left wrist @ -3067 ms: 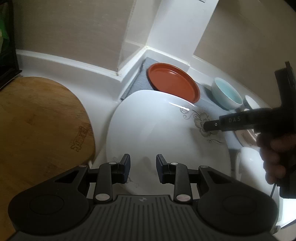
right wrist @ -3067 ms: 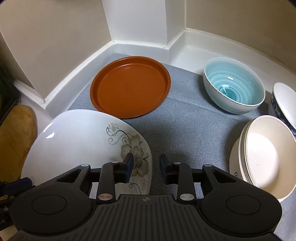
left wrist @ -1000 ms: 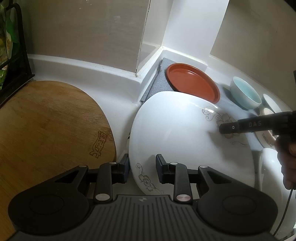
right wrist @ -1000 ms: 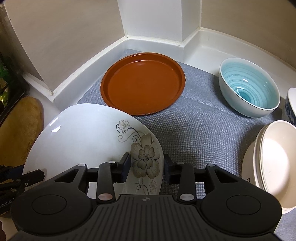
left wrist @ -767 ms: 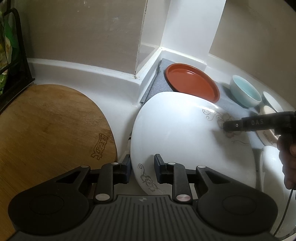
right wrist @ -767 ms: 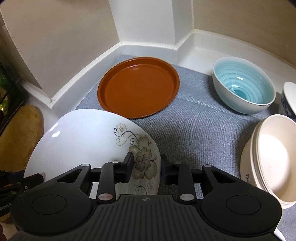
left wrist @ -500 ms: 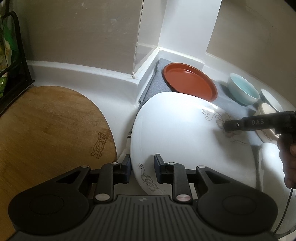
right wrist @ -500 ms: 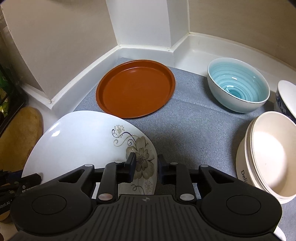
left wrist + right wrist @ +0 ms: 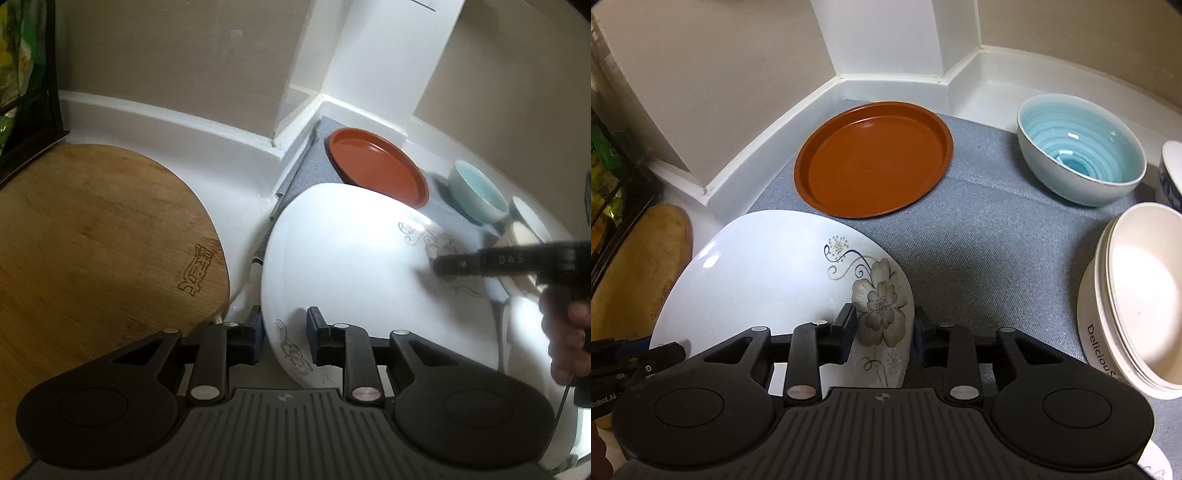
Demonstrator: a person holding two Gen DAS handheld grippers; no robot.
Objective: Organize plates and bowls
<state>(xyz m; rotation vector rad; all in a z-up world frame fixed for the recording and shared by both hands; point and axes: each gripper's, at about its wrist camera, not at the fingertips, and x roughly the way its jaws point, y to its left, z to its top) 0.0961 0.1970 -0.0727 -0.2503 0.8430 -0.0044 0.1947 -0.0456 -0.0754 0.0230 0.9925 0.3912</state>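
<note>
A white plate with grey flowers lies half on the grey mat, held between both grippers. My left gripper has the plate's near rim between its fingers, and the jaws are closing with the pads against the rim. My right gripper straddles the flowered rim. Its jaws are opening, and the pads stand slightly apart from the rim. A brown plate lies flat on the mat behind. A blue bowl stands to its right.
Stacked cream bowls sit at the mat's right edge, a blue-and-white bowl behind them. A round wooden board lies left of the plate, a black rack beyond it. White walls close the corner behind.
My right jaws narrowed on the flowered rim, then widened again. My left jaws drew closer on the near rim. The plate has barely shifted.
</note>
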